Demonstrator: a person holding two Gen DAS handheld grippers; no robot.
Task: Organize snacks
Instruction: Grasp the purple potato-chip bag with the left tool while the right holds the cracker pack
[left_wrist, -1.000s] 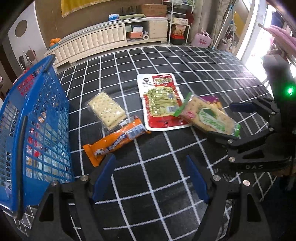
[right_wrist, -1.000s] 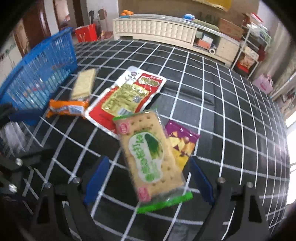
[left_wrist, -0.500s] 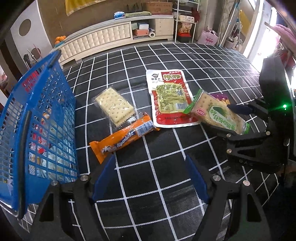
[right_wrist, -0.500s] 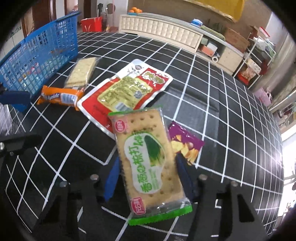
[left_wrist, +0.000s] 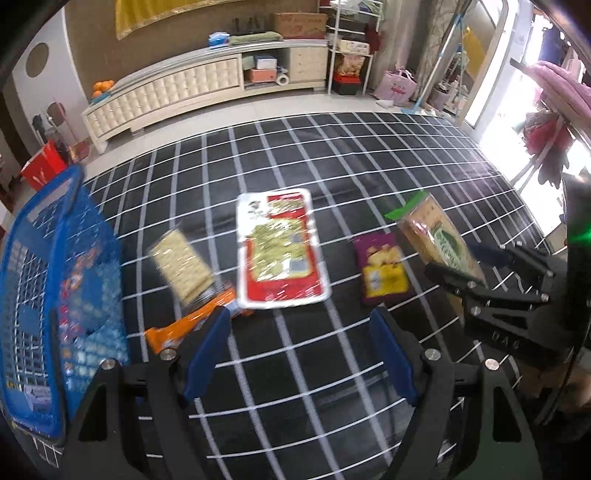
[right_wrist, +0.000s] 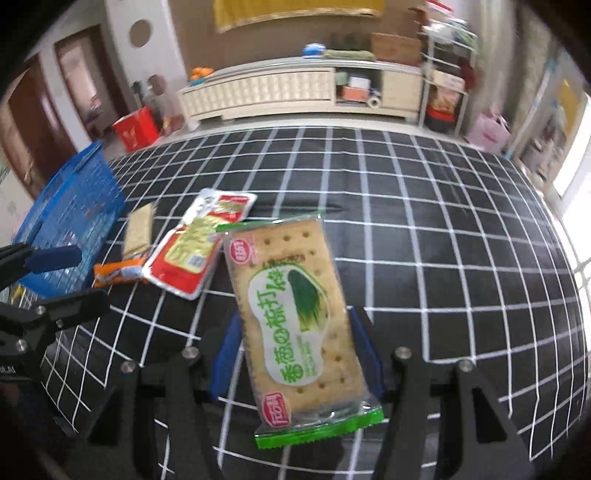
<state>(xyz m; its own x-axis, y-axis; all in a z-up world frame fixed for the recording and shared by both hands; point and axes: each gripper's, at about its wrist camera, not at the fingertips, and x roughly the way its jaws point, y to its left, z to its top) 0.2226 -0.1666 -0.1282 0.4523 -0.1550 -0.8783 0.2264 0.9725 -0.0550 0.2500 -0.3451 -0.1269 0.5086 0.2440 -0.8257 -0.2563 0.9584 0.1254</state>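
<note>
Here the right gripper (right_wrist: 295, 354) clamps a flat, glossy green-edged cracker packet (right_wrist: 295, 317) lengthwise, pointing forward; the left gripper (left_wrist: 301, 354) gapes empty.

The print on the red packet (left_wrist: 280, 254) and on the plain cracker pack (left_wrist: 181, 269) is smeared by motion blur and cannot be read. The orange bar (left_wrist: 192, 325) is partly covered by a finger (left_wrist: 207, 354) of the left gripper (left_wrist: 299, 354). The blue basket (left_wrist: 48, 295) is cut off by the picture's left edge, and what lies inside it is too blurred to tell. The shelves (right_wrist: 447, 77) at the back are blurred.
</note>
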